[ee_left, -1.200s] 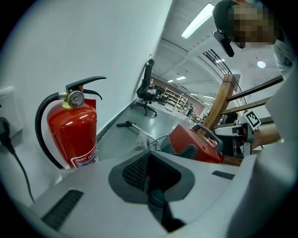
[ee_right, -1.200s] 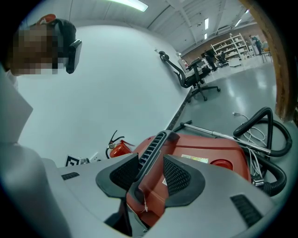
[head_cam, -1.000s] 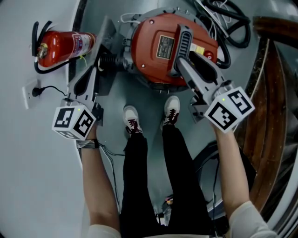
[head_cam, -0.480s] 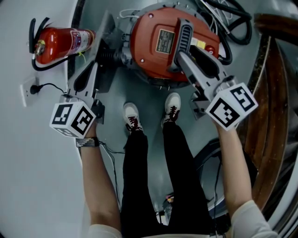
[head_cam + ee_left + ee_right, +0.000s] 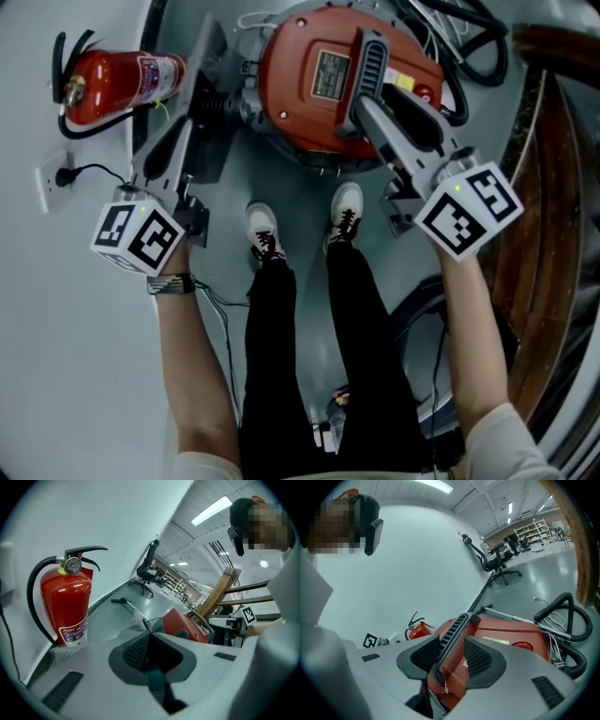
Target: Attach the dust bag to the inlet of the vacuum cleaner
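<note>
The red vacuum cleaner (image 5: 319, 89) stands on the floor ahead of my feet, with a grey ribbed handle (image 5: 367, 70) across its top. My right gripper (image 5: 373, 114) is open, one jaw on each side of that handle (image 5: 452, 632), and a gap shows beside the right pad. My left gripper (image 5: 184, 131) is shut on nothing, to the left of the vacuum beside its dark side fitting (image 5: 217, 117). In the left gripper view the red body (image 5: 180, 623) lies just beyond the closed jaws (image 5: 150, 644), next to something pale and translucent (image 5: 127, 617). I see no clear dust bag.
A red fire extinguisher (image 5: 112, 75) lies by the wall at left, near a wall socket (image 5: 52, 178) with a plug. Black hose (image 5: 469, 47) and cables coil behind the vacuum at right. A curved wooden structure (image 5: 544, 187) borders the right. My shoes (image 5: 262, 234) stand just before the vacuum.
My left gripper has drifted a little to the left and away from the vacuum. The right gripper stays around the handle, hardly moved.
</note>
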The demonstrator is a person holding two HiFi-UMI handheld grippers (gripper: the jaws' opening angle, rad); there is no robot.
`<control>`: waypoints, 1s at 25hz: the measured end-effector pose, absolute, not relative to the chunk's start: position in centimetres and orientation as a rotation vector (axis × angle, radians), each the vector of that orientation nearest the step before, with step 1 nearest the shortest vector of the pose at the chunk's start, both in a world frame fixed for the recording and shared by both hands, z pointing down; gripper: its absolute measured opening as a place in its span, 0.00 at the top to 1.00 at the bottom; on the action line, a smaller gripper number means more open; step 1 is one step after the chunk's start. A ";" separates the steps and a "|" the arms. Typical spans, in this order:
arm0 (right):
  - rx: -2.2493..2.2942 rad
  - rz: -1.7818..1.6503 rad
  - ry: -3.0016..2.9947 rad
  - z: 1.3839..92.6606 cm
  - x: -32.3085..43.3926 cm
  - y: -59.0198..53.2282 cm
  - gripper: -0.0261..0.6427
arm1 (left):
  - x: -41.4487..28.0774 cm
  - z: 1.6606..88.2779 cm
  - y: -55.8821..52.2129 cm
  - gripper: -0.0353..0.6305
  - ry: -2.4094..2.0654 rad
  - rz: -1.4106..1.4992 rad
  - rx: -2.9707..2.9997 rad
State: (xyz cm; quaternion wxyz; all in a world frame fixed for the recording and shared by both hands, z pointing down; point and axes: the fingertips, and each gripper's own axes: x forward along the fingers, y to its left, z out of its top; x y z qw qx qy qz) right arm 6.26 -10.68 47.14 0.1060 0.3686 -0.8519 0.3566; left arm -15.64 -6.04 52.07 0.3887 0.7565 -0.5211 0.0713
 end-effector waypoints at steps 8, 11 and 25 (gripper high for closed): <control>1.078 1.040 -2.509 47.0 6.2 -10.8 0.72 | -15.3 52.0 -6.1 0.92 -1.304 0.222 1.958; 1.078 1.045 -2.507 47.1 6.3 -10.8 0.72 | -15.3 51.9 -6.2 0.92 -1.354 0.252 1.988; 1.081 1.040 -2.511 47.0 6.2 -10.7 0.72 | -15.6 52.2 -6.2 0.91 -1.519 0.366 1.998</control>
